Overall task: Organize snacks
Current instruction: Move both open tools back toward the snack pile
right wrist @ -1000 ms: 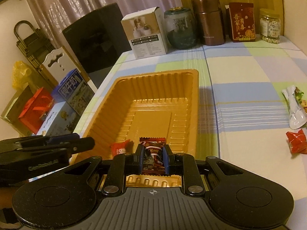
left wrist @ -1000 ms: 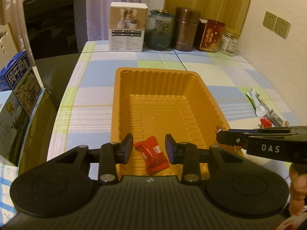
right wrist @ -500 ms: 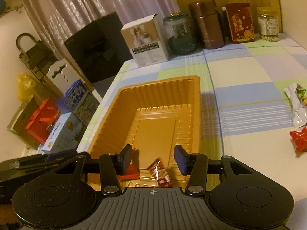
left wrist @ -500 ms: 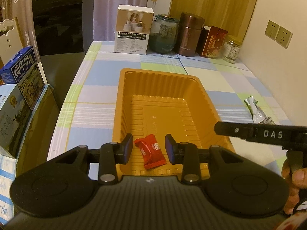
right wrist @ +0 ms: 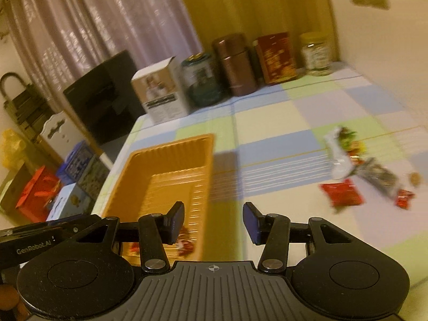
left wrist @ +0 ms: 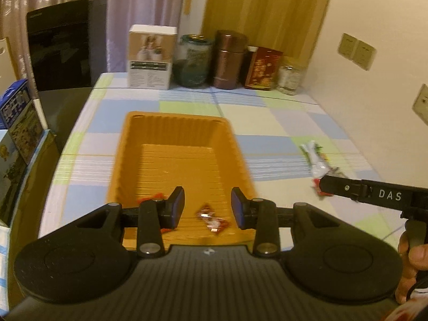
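An orange tray [left wrist: 128, 144] lies on the checked tablecloth; it also shows in the right wrist view [right wrist: 133, 165]. Inside its near end lie a dark red candy [left wrist: 212, 220] and a red candy [left wrist: 157, 195] partly hidden behind my left finger. My left gripper [left wrist: 208, 208] is open and empty above the tray's near end. My right gripper [right wrist: 213, 223] is open and empty over the tray's right rim and the cloth. Loose snacks lie at the right: a red packet [right wrist: 341, 194], a white packet [right wrist: 338, 157], a dark packet [right wrist: 379, 178] and a small red candy [right wrist: 404, 198].
A white box [left wrist: 151, 56], a glass jar [left wrist: 194, 62], a brown canister [left wrist: 228, 58], a red tin [left wrist: 263, 68] and a small jar [left wrist: 289, 79] line the table's far edge. A wall runs along the right. Cartons [left wrist: 18, 123] stand left of the table.
My right gripper opened and dropped the dark red candy into the tray, then swung right toward the loose snacks. My left gripper stayed open over the tray's near end.
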A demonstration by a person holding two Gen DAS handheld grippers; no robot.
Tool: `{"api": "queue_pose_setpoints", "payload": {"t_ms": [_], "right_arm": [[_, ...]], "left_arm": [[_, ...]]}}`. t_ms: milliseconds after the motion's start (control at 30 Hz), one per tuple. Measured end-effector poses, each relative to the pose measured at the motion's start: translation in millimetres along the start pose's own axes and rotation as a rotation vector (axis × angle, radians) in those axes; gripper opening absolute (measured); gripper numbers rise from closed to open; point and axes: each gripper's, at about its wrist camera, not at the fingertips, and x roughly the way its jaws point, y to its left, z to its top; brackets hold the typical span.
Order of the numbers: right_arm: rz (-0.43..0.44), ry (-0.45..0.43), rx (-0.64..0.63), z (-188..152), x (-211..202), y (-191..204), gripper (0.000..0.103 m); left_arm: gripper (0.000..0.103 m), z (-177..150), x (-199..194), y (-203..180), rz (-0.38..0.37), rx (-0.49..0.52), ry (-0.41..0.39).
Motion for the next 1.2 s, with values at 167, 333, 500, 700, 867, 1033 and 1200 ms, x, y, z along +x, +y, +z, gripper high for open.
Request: {"api": "queue_pose_setpoints", "payload": {"t_ms": [167, 333, 500, 700, 867, 1033, 1200], "right_arm": [[-0.069, -0.047, 0.012, 0, -35, -28, 0.049], [-0.126, -0.082, 0.036, 1, -65, -59, 0.049], [-0.165, -0.101, 0.088, 1, -89, -90, 0.049], [-0.203, -0.116, 0.139, -2, -110, -122, 0.049], [-0.235, -0.127, 0.157, -6, -119, -140, 0.049], [-0.249, -0.124, 0.185, -10, -122, -155, 0.050], [-0.268, -0.110, 0.196, -13, -119, -164, 0.050]], "left_arm": [[0.035, -2, -6, -36, -0.046, 0.013, -0.002], [0.036, -4, -6, -70, -0.091, 0.030, 0.002], [0.040, -6, -1, -99, -0.126, 0.050, 0.014], [0.041, -8, 6, -124, -0.151, 0.088, 0.034], [0.043, -6, 13, -142, -0.168, 0.117, 0.044], [0.044, -8, 20, -155, -0.183, 0.150, 0.060], [0.047, -9, 30, -163, -0.195, 0.163, 0.078]]}}
